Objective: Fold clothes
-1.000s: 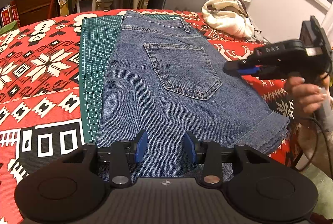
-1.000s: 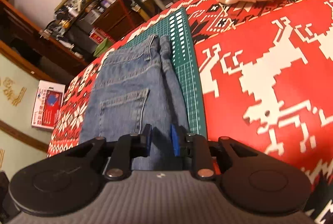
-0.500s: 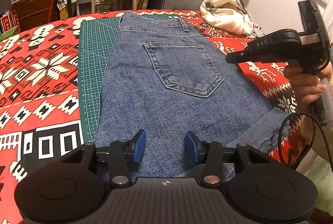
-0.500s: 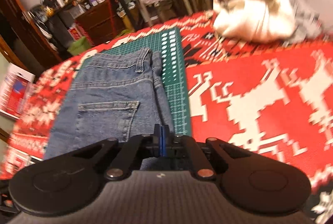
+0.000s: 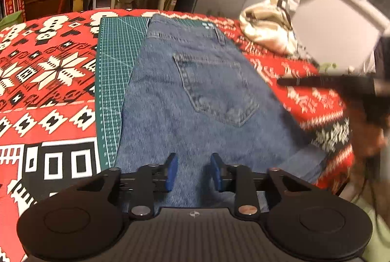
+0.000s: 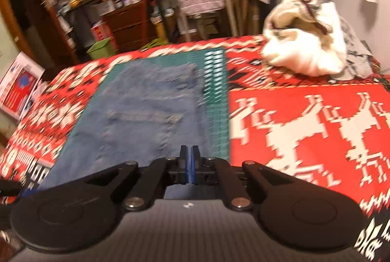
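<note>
We see jeans flat for folding | left gripper spread over hem | right gripper clenched empty beside jeans

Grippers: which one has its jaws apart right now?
The left gripper: its blue pads stand apart above the jeans. The right gripper has its pads pressed together, nothing visible between them.

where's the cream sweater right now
The cream sweater sits bunched at the far right of the red patterned blanket in both views, beyond the green cutting mat and the folded jeans.
</note>
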